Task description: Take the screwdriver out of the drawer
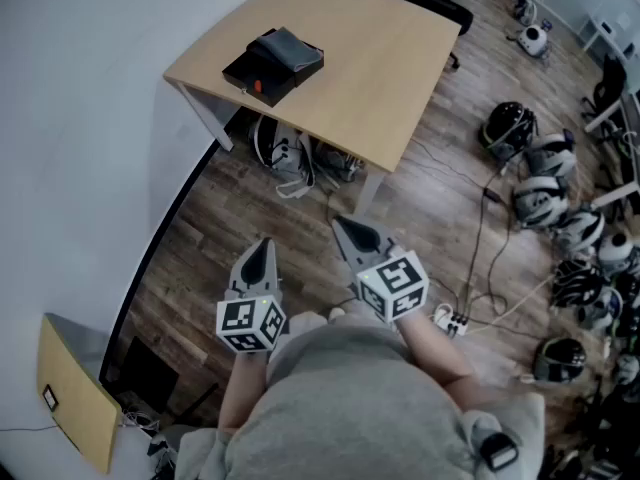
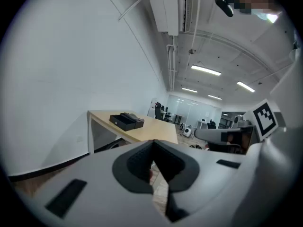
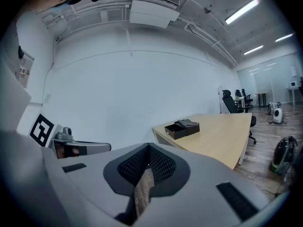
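Observation:
A small black drawer box sits on the far left part of the wooden table, its drawer slid partly out toward me. Something red shows in the open drawer; I cannot tell its shape. The box also appears in the left gripper view and the right gripper view. My left gripper and right gripper are held close to my body, well short of the table. Both are shut with nothing in them.
A white wall runs along the left. Bags lie under the table. Several helmets and cables cover the floor at the right, with a power strip near my right arm. A cardboard panel leans at the lower left.

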A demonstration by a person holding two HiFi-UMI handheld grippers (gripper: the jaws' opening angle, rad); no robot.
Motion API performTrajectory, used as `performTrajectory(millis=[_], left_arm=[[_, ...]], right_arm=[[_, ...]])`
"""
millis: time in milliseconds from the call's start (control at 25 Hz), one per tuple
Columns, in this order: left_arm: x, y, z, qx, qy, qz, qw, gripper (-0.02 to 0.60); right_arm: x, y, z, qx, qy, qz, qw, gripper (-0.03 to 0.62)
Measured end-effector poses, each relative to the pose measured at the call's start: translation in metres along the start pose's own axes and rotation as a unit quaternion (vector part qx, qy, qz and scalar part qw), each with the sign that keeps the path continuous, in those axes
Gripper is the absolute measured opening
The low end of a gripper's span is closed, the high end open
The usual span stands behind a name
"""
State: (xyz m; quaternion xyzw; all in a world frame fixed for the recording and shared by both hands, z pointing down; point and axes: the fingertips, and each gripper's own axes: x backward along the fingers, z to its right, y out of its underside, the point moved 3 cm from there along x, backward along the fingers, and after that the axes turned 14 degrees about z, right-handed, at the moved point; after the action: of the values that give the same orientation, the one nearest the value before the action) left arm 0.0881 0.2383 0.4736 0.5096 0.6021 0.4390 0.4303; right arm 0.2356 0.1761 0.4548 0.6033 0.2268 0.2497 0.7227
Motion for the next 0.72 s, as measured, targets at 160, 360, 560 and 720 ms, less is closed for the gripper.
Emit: performTrajectory(millis=[160,360,560,720], left_arm=[[0.001,-0.001,0.022,-0.010,0.014,0.004,0.9998,0.000],[0.012,0.000,0.031,-0.006,0.009,0.011,0.9999,0.000],[0.020,-0.001,0.028,-0.001,-0.001,0.014,0.9999,0.000],[0.026,-0.002,0.023,0.005,-0.010,0.016,0.9998,0.000]], right_arm=[[0.010,0.000,-0.004,-0.002,-0.007,-0.001,1.000,-0.002],[0.018,0.002,-0.014,-0.004,-0.018,-0.003,1.000,-0.002],[0.017,0.003,-0.030,0.013,-0.041,-0.005,0.999,-0.002],[0.009,0.004,-0.039,0.002,-0.058,-0.008,0.998,-0.002]])
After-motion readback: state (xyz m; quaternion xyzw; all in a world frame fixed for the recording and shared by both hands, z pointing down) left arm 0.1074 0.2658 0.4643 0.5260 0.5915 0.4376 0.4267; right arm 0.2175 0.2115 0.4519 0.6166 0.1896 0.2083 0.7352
